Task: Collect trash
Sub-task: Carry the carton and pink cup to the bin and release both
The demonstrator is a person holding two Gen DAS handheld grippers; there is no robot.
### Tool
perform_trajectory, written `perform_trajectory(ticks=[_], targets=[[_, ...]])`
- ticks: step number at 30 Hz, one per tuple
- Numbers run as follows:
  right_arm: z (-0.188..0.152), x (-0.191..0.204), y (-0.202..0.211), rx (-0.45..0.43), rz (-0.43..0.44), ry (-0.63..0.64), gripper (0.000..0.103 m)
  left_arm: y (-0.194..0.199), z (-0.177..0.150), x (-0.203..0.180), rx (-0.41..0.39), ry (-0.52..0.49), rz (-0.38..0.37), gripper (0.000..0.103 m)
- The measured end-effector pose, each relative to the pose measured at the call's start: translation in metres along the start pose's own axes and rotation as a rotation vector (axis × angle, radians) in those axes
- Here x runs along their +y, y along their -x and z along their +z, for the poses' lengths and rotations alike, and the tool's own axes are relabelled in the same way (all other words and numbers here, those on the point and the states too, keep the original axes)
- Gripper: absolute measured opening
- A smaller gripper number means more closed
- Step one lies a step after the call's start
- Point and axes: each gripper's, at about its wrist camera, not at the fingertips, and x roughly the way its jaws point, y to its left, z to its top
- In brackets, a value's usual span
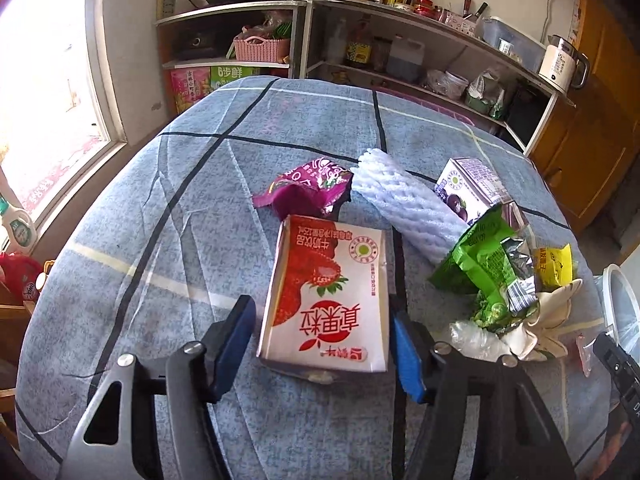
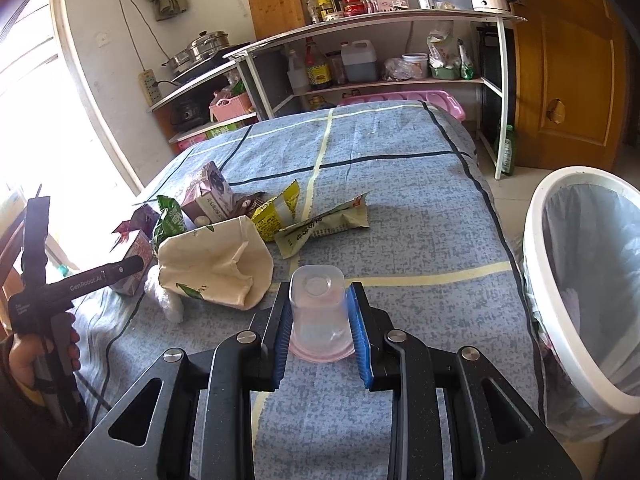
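While its blue pads point(image 2: 357, 336) press on both sides of a clear plastic cup point(image 2: 318, 312), the right hand-held gripper point(image 2: 319, 330) holds that cup upside down, base up and pinkish rim toward the camera, above the blue checked cloth of the table point(image 2: 400, 208). Just off the table's right edge stands a white bin point(image 2: 536, 280) lined with a thin clear bag, near the held cup but apart from it. Left of the cup lies a cream paper bag point(image 2: 216, 264), crumpled and open, with a yellow wrapper point(image 2: 276, 212) and a long pale green wrapper point(image 2: 324, 224) beyond it on the cloth. The left hand-held gripper point(image 1: 324, 344) has its jaws spread wide on either side of a red and white strawberry milk carton point(image 1: 326, 296), which lies flat on the table; whether the pads touch the carton's sides cannot be told. Past the carton lies a crumpled purple wrapper point(image 1: 308, 190), touching its far edge. To the right of that rests a white foam net sleeve point(image 1: 404, 204), and beside the sleeve a purple drink carton point(image 1: 472, 188). A green snack bag point(image 1: 484, 264) with silver lining sits crumpled in front of the purple carton, near the cream bag. Shelves point(image 1: 420, 40) with bottles and pots line the wall behind the table.
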Motion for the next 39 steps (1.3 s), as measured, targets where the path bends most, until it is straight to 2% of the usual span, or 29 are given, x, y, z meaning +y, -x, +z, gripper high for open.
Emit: perform_trajectory(ticks=[2,5,16,21,28,33,39], targets=[[0.000,-0.002,0.002,-0.002,0.005,-0.002,0.028,0.001,0.001,0.001,0.003,0.017,-0.024,0.058],[0.000,-0.005,0.005,-0.011,0.009,-0.010,0.028,0.008,0.001,-0.004,-0.025,-0.008,0.008,0.057],[0.005,-0.025,0.033,-0.077,0.014,-0.044,0.028,0.053,0.009,-0.039,-0.124,-0.062,-0.072,0.057],[0.011,-0.041,0.054,-0.123,-0.012,-0.055,0.028,0.074,0.013,-0.077,-0.161,-0.133,-0.160,0.057],[0.018,-0.074,0.086,-0.182,-0.077,-0.074,0.028,0.083,0.014,-0.149,-0.160,-0.260,-0.313,0.057],[0.021,-0.108,0.109,-0.212,-0.144,-0.111,0.028,0.085,0.011,-0.205,-0.144,-0.347,-0.419,0.057],[0.022,-0.149,0.124,-0.208,-0.226,-0.152,0.028,0.083,0.001,-0.269,-0.099,-0.436,-0.531,0.057]])
